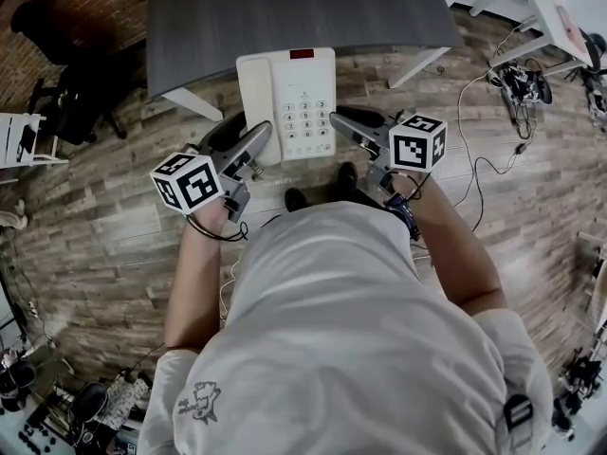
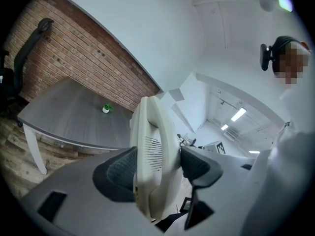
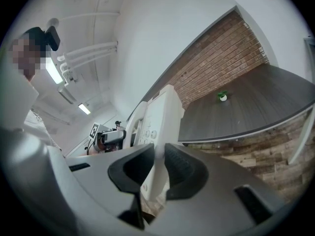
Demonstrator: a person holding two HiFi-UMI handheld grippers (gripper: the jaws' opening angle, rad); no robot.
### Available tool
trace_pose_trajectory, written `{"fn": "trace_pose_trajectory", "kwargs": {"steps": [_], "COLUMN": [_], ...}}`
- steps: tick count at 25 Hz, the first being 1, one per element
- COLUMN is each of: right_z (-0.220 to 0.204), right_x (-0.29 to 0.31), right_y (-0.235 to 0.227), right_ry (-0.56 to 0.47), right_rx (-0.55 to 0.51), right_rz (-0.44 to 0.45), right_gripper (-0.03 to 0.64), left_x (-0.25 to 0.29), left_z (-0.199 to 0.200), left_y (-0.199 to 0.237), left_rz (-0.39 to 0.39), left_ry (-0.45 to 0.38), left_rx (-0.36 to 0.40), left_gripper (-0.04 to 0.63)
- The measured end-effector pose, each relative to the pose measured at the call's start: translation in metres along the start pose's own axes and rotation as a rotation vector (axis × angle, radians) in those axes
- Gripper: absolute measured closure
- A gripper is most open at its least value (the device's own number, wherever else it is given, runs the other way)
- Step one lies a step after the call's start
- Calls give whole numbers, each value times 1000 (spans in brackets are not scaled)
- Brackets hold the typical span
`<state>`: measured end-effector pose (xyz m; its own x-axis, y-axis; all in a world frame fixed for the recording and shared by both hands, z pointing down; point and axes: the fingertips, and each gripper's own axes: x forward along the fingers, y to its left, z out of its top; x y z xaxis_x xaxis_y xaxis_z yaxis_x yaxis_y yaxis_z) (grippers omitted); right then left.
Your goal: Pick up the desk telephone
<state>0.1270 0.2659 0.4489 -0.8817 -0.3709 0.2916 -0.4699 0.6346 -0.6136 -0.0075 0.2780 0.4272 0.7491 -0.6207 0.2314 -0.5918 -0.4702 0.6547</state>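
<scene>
Floor of brown wood planks [image 1: 90,245] fills most of the room in the head view. A flat dark grey table [image 1: 285,17] with white legs stands at the top. A red brick wall [image 1: 95,3] runs behind it on the left, and a black office chair [image 1: 52,27] sits by that wall. Thin dark wires [image 1: 518,126] lie on the planks at the right. A small green and white thing [image 2: 106,109] sits far back on the table top; I cannot tell what it is

The white desk telephone with grey number buttons [image 1: 287,102] is up in the air, off the table. It hangs in front of the table's near edge, over the floor, and it is held from both sides. The left gripper [image 1: 264,138] has its jaws set wide. Its dark ribbed pads [image 2: 118,173] press on the thick side where the handset lies. The right gripper [image 1: 341,123] has its jaws narrow, and they pinch the thin edge on the button side. In both gripper views the telephone stands on its edge between the jaws. The person wears a white T-shirt [image 1: 351,330], and dark shoes [image 1: 296,199] show just below the telephone
</scene>
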Motion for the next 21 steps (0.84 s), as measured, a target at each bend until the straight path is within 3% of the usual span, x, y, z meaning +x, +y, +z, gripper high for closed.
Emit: {"fn": "trace_pose_trajectory", "kwargs": {"steps": [21], "right_z": [6], "right_x": [9], "right_y": [5], "right_ry": [-4], "right_rx": [-4], "right_rz": [-12], "right_gripper": [541], "left_x": [-5], "left_z": [8], "left_y": [6], "left_rz": [-9], "left_ry": [-9], "left_rx": [-6], "left_gripper": [302]}}
